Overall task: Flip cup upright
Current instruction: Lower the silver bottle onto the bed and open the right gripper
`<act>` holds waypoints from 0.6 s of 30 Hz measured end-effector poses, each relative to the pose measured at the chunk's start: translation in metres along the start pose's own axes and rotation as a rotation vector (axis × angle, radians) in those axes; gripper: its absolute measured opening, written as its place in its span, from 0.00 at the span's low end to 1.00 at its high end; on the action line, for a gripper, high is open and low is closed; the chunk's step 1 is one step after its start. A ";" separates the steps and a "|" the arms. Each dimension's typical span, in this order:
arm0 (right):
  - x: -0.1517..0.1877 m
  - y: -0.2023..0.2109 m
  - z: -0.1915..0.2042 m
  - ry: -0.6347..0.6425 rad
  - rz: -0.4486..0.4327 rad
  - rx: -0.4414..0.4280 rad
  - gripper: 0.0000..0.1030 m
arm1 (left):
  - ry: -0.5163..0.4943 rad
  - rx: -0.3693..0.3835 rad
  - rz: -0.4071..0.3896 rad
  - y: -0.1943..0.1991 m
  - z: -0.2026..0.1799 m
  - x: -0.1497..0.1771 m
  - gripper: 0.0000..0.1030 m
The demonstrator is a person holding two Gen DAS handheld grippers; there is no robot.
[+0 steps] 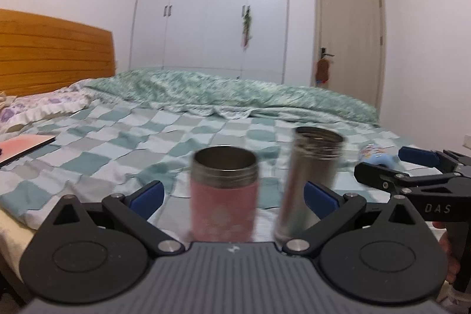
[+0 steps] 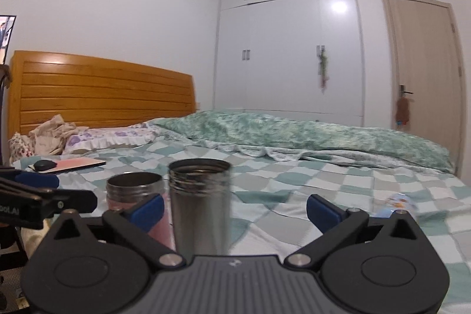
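Note:
A pink cup (image 1: 224, 196) with a steel rim stands upright on the checked bedsheet (image 1: 117, 143), mouth up, between the open fingers of my left gripper (image 1: 234, 193). A taller steel cup (image 1: 309, 184) stands upright just to its right. In the right wrist view the steel cup (image 2: 200, 205) stands between the open fingers of my right gripper (image 2: 235, 209), nearer the left finger, with the pink cup (image 2: 138, 196) to its left. Neither gripper touches a cup. My right gripper also shows in the left wrist view (image 1: 391, 164).
A small light-blue toy (image 2: 397, 205) lies on the sheet at the right. A pink tablet (image 2: 73, 164) with a black mouse (image 2: 44, 165) lies at the left. A green quilt (image 2: 294, 134) is bunched behind. A wooden headboard (image 2: 103, 93), white wardrobe and door stand beyond.

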State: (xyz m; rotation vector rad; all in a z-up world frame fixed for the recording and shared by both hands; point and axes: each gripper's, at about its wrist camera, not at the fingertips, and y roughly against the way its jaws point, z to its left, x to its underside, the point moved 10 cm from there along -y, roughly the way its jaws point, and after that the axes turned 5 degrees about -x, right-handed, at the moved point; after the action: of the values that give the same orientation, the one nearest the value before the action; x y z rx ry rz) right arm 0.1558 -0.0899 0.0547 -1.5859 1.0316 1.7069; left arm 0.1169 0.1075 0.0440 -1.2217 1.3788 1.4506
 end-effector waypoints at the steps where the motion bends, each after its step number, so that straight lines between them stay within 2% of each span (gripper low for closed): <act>1: 0.002 0.009 -0.005 -0.002 0.000 0.013 1.00 | 0.000 0.014 -0.005 0.002 -0.008 0.001 1.00; 7: 0.025 0.054 -0.030 0.005 0.008 0.126 1.00 | 0.006 0.089 -0.034 0.012 -0.053 0.017 1.00; 13: 0.060 0.081 -0.045 0.005 0.024 0.215 1.00 | -0.031 0.107 -0.047 0.015 -0.085 0.042 1.00; 18: 0.073 0.094 -0.051 0.007 0.002 0.274 1.00 | -0.055 0.110 -0.053 0.015 -0.100 0.057 1.00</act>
State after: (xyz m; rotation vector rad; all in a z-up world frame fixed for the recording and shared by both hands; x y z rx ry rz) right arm 0.0961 -0.1887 -0.0028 -1.4155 1.2128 1.4893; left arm 0.1012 0.0026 -0.0026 -1.1325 1.3610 1.3442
